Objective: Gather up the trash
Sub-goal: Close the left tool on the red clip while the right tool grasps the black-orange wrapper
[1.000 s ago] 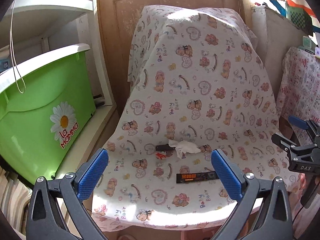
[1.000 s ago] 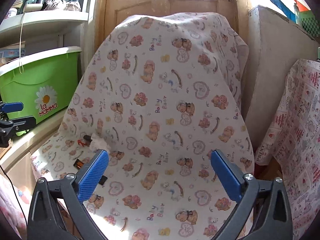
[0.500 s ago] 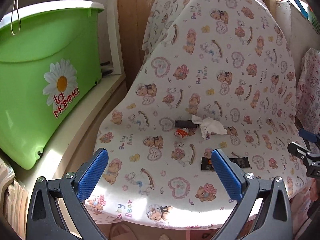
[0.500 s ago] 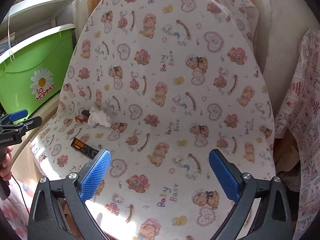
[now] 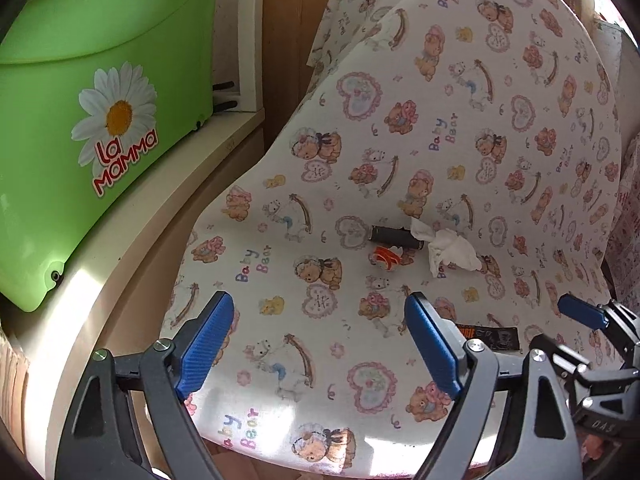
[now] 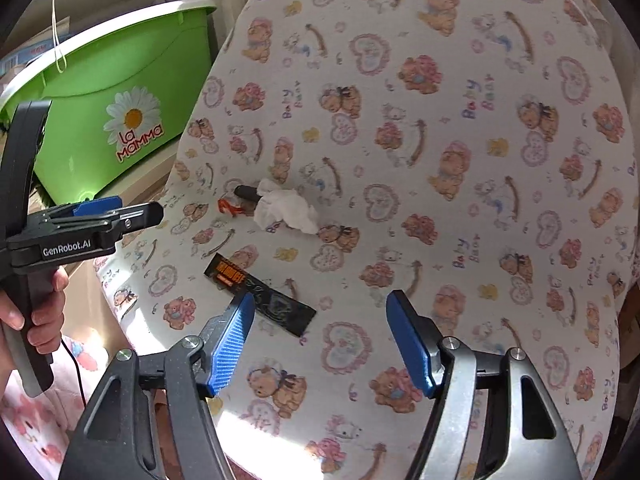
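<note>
Closing in: both grippers have dropped nearer the chair seat (image 5: 288, 344) since a second ago.
Left gripper (image 5: 316, 344): jaws closing, nothing between them.
Right gripper (image 6: 320, 344): jaws closing, empty, beside the black wrapper (image 6: 260, 294).
Trash: crumpled tissue (image 6: 286, 208), dark tube (image 5: 396, 237), red scrap (image 5: 386, 258) all lie uncollected on the seat.
Meaning: pickup looks imminent.

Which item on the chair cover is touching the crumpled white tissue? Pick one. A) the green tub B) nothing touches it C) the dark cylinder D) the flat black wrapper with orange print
C: the dark cylinder lies with one end against the crumpled white tissue, while the flat black wrapper sits apart, nearer the seat's front edge.
</note>
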The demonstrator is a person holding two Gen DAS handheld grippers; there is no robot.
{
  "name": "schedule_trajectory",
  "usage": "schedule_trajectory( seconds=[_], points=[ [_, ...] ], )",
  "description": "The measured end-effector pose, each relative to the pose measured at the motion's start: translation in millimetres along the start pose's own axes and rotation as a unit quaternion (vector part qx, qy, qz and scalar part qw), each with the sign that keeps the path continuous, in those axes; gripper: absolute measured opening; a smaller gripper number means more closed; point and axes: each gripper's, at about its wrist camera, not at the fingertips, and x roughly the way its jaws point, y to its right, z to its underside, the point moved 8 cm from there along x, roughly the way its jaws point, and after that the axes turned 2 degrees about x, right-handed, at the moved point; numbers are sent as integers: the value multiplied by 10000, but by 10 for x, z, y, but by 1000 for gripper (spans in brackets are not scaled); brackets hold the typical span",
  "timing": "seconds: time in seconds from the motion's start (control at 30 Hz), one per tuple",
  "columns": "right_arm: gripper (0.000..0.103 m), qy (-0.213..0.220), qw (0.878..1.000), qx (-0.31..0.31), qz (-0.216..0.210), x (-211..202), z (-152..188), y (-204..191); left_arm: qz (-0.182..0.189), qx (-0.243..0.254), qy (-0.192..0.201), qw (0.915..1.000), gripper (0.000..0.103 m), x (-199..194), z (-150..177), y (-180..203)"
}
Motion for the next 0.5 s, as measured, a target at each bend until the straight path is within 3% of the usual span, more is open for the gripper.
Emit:
schedule_trajectory(
  seconds=[0.17,0.5],
  points=[
    [71,-259,9990,-336,-140,212,-4,-265,2,-74,92,9999,86,-46,-39,-52],
    [71,-465,9973,-568,84,514,9,-406,-147,-126,107,9998,86,-51,-34,-116]
  ],
)
